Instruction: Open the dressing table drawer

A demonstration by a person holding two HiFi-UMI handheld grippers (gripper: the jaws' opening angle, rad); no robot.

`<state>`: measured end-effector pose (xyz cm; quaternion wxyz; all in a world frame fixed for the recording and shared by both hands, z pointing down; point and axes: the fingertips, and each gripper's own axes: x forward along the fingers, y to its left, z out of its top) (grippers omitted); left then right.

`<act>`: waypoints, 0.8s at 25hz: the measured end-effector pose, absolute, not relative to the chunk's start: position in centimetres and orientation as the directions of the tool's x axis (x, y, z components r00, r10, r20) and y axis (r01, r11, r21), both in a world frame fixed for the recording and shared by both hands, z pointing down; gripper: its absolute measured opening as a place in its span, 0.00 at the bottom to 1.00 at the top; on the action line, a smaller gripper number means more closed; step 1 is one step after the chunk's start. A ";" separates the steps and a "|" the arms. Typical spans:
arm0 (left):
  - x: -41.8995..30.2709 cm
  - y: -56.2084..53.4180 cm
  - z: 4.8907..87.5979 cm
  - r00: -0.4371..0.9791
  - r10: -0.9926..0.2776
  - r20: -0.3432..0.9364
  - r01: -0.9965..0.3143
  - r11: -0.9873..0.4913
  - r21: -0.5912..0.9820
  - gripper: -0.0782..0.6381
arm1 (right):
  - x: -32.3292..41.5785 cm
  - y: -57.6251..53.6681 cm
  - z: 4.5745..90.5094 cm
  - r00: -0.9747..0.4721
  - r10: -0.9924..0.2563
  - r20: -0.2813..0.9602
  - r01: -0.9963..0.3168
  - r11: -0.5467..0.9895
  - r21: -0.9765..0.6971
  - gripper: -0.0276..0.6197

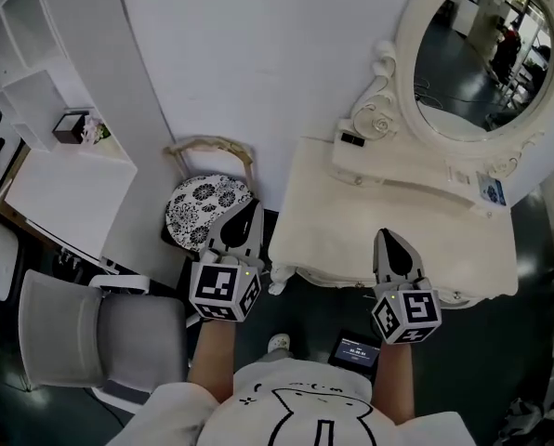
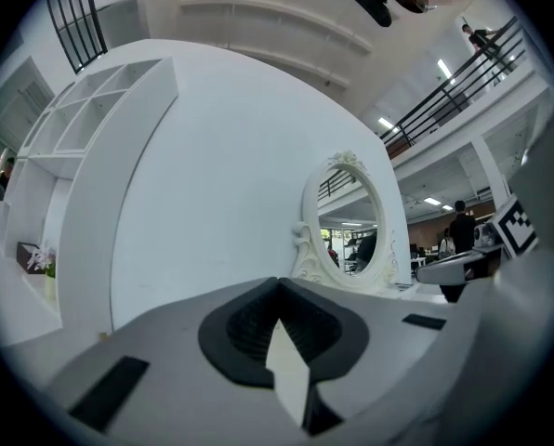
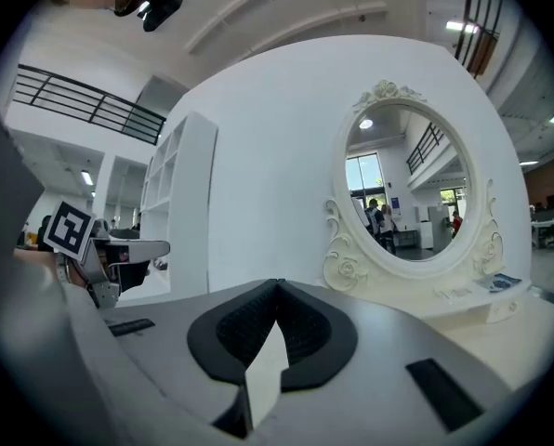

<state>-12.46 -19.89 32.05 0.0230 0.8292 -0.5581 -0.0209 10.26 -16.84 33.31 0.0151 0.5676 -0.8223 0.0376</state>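
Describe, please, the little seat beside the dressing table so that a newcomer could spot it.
Find the cream dressing table with its oval mirror against the white wall. Immediately left of it in the head view stands a small chair. Its round black-and-white floral cushion sets it apart from the plain grey chair nearer the person.

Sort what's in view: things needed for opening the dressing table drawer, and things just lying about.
Job: dressing table, left gripper, right gripper, both shut and empty.
Lying about: mirror, patterned seat, grey chair, shelf unit, screen on floor.
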 end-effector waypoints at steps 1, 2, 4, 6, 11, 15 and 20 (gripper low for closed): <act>-12.6 -20.4 32.3 0.381 -0.925 -0.004 -0.923 -0.380 0.063 0.15 | 10.3 -17.3 33.5 -0.344 -0.936 0.073 -0.939 0.341 -0.050 0.06; -12.7 -21.0 32.5 0.384 -0.923 0.001 -0.921 -0.384 0.066 0.15 | 10.4 -17.7 33.8 -0.334 -0.939 0.083 -0.943 0.331 -0.047 0.06; -12.7 -21.9 33.0 0.392 -0.920 0.014 -0.918 -0.390 0.071 0.15 | 10.5 -18.6 34.3 -0.315 -0.943 0.107 -0.949 0.314 -0.028 0.06; -12.5 -22.8 33.7 0.395 -0.918 0.027 -0.917 -0.392 0.077 0.15 | 10.7 -19.4 34.8 -0.304 -0.945 0.123 -0.952 0.304 -0.019 0.06; -11.5 -25.8 34.3 0.397 -0.917 0.043 -0.916 -0.393 0.073 0.15 | 11.2 -22.5 35.4 -0.318 -0.938 0.137 -0.948 0.315 -0.047 0.06; -10.3 -28.5 33.7 0.391 -0.920 0.037 -0.920 -0.388 0.058 0.15 | 12.1 -25.6 35.3 -0.333 -0.933 0.134 -0.943 0.329 -0.051 0.06; -8.9 -31.4 32.9 0.366 -0.930 0.024 -0.929 -0.364 0.064 0.15 | 13.9 -29.2 34.7 -0.344 -0.931 0.121 -0.939 0.340 -0.053 0.06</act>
